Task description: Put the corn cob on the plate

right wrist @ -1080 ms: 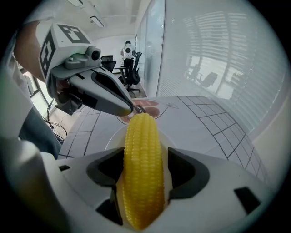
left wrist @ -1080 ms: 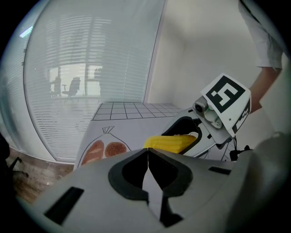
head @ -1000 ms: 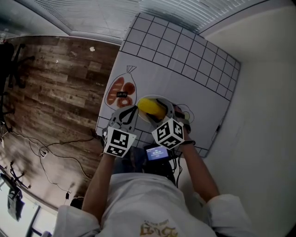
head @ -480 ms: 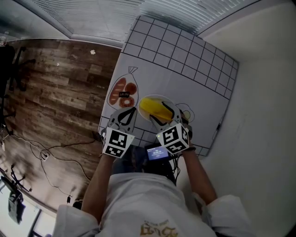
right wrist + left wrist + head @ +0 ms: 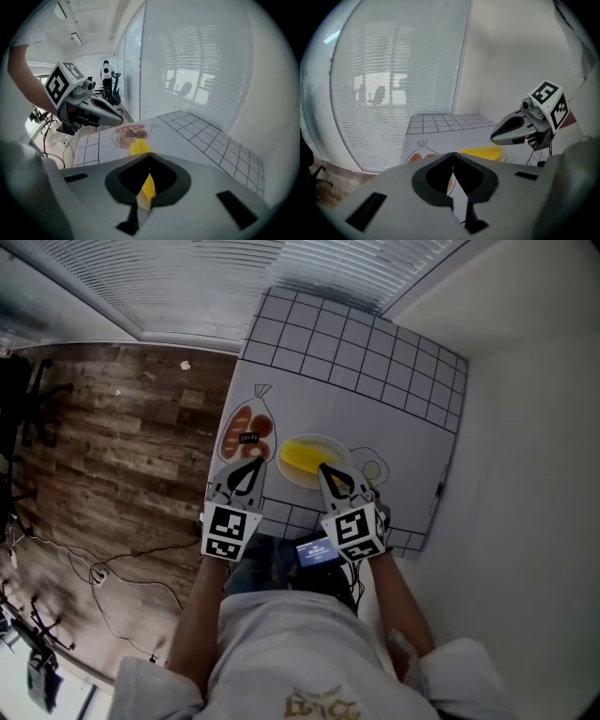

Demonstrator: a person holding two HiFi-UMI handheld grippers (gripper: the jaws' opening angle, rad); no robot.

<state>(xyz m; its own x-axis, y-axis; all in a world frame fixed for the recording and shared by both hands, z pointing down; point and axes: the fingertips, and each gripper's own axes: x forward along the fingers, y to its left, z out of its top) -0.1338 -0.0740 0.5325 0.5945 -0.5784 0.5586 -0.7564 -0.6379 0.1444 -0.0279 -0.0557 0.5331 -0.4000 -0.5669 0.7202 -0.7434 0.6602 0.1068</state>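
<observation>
The yellow corn cob (image 5: 303, 457) lies on the white plate (image 5: 334, 442) at the near middle of the table mat; it also shows as the corn cob (image 5: 480, 152) and the corn cob (image 5: 139, 147). My right gripper (image 5: 324, 468) hovers just over the plate's near edge, apart from the cob. Its jaws are closing and meet at the tips with nothing between them. My left gripper (image 5: 254, 464) hangs to the plate's left, shut and empty. Each gripper sees the other: the right gripper (image 5: 494, 137), the left gripper (image 5: 119, 123).
A bag of sausages (image 5: 246, 432) lies left of the plate on the white mat (image 5: 375, 362) with its black grid. A small drawn outline (image 5: 372, 470) sits right of the plate. A lit screen (image 5: 317, 551) is at my waist. Wooden floor (image 5: 122, 437) with cables lies left.
My right gripper has drawn back and up from the corn cob and its jaws have come together; the cob stays on the plate. The left gripper has lifted a little.
</observation>
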